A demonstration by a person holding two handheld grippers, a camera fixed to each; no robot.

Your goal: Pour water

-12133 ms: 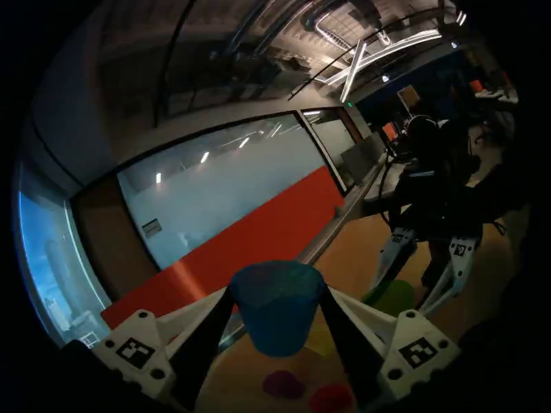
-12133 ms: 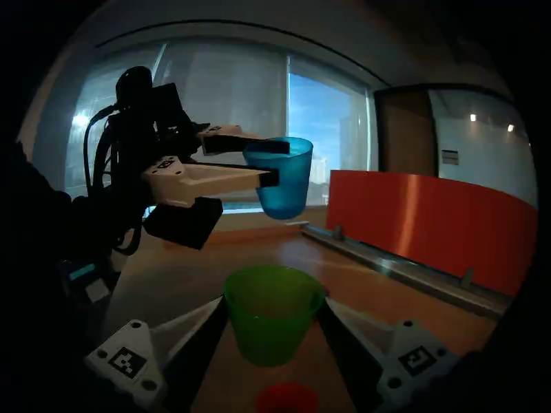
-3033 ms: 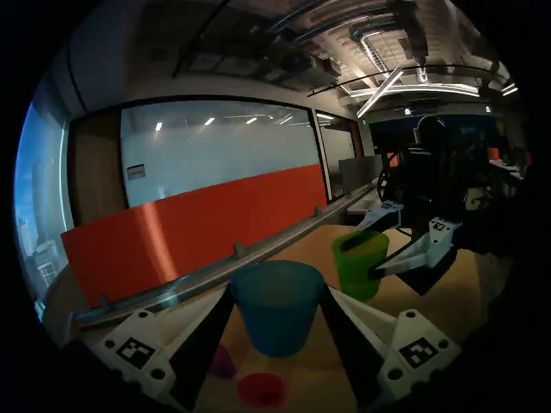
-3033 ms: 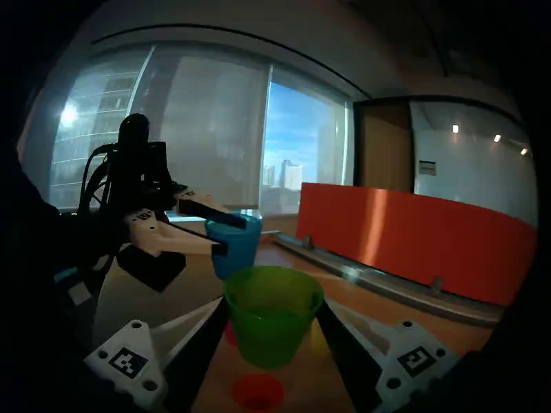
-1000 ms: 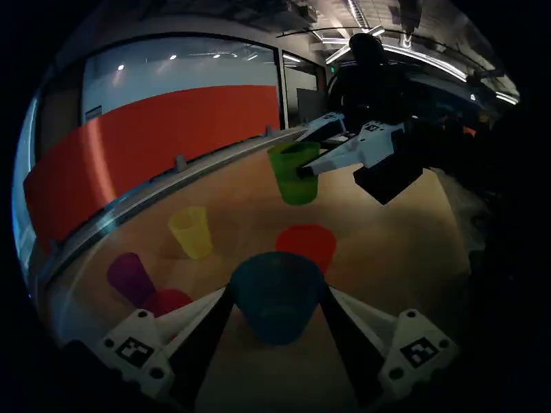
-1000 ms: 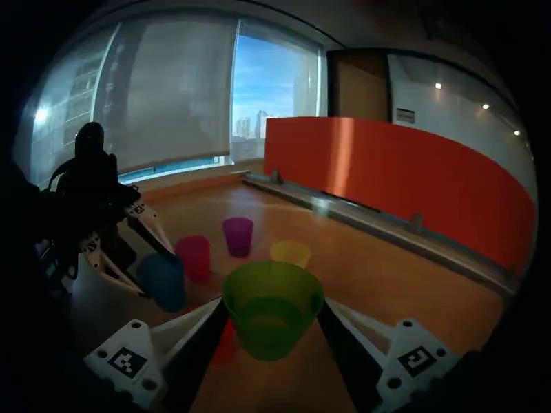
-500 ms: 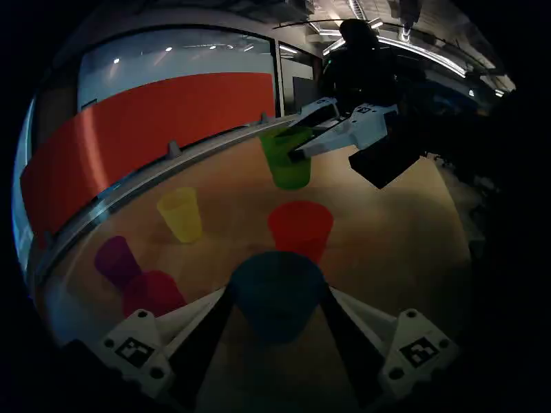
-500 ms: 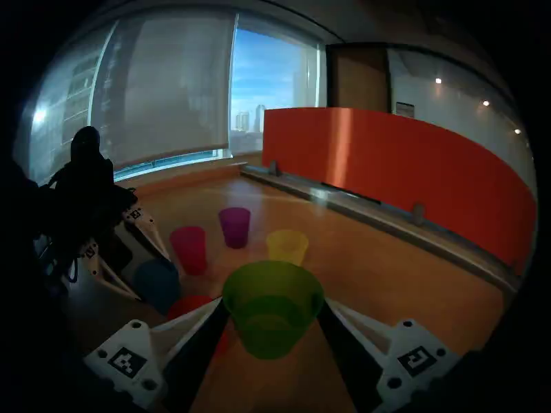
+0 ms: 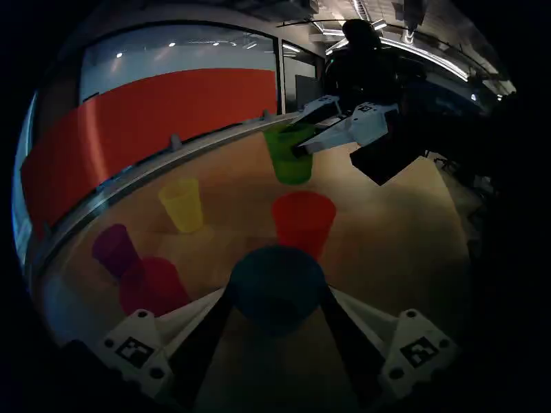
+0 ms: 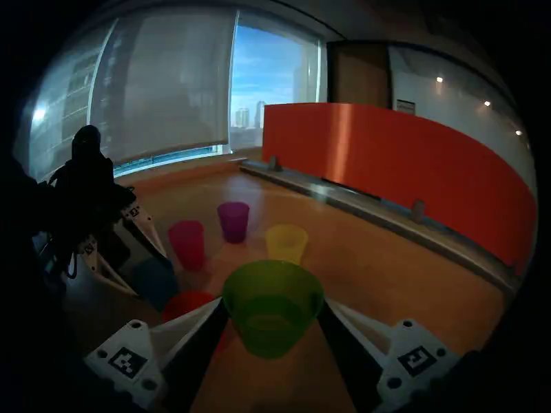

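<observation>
Two claws, each pinching an upright cup over the wooden surface [image 10: 386, 265].
The left claw [image 9: 277, 303] presses both fingers on the blue cup [image 9: 277, 283], which sits mouth up with its long axis vertical, low by the surface. The right claw [image 10: 273, 323] grips the green cup [image 10: 273, 310] the same way, held higher. Beyond the blue cup stand a red cup [image 9: 303, 219], a yellow cup [image 9: 182, 204], a purple cup [image 9: 113, 249] and a pink cup [image 9: 153, 283].
</observation>
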